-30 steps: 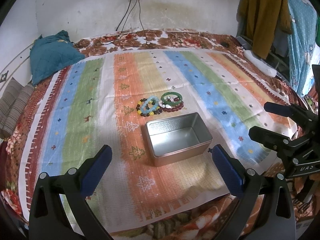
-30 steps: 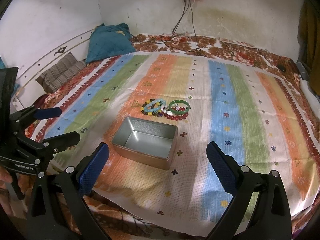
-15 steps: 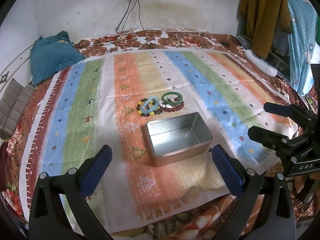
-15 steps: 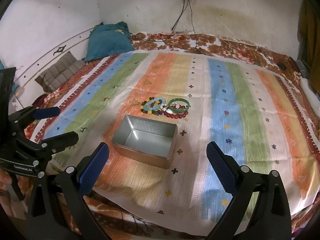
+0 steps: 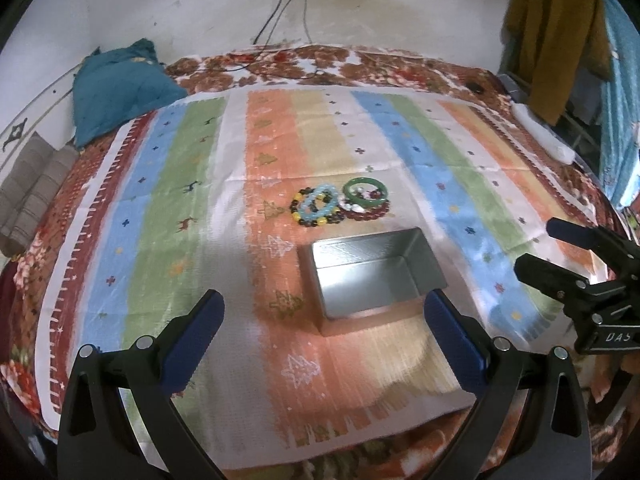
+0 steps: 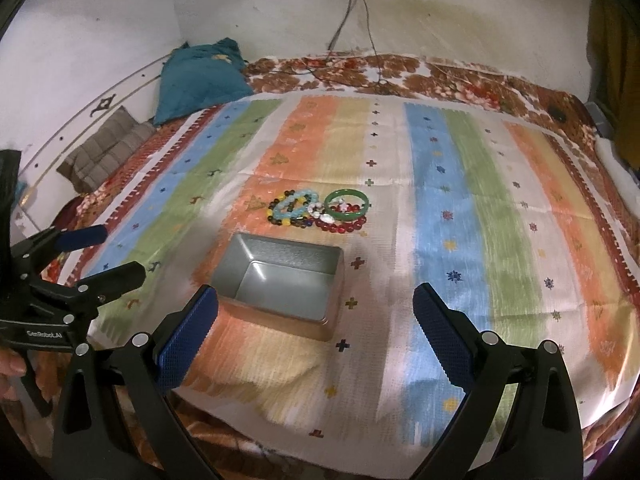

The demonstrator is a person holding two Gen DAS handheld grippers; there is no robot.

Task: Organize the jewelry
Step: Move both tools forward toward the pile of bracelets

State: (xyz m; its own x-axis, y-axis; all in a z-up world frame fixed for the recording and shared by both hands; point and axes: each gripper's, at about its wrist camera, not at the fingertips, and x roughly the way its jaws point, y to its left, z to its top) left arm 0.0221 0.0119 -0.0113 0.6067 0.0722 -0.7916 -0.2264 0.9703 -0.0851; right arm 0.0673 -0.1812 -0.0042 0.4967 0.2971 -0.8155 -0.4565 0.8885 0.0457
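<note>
The left gripper (image 5: 323, 310) has its blue-padded fingers (image 5: 194, 334) spread wide with nothing between them; the right gripper (image 6: 316, 305) likewise stands wide apart and bare. Just ahead of both pairs of fingertips sits an open metal tin (image 5: 370, 270), its near wall close to the left gripper's right fingertip and to the right gripper's left fingertip. Beyond the tin's far wall, near it but apart, lies a cluster of bracelets (image 5: 340, 202): a green bangle (image 6: 346, 202), a pale blue beaded one (image 6: 293, 205), a dark and yellow beaded one, and red beads (image 6: 342, 226), overlapping. All rest on a striped cloth (image 5: 168, 216) spread across a bed, with a teal pillow (image 5: 120, 88) far off to the left.
</note>
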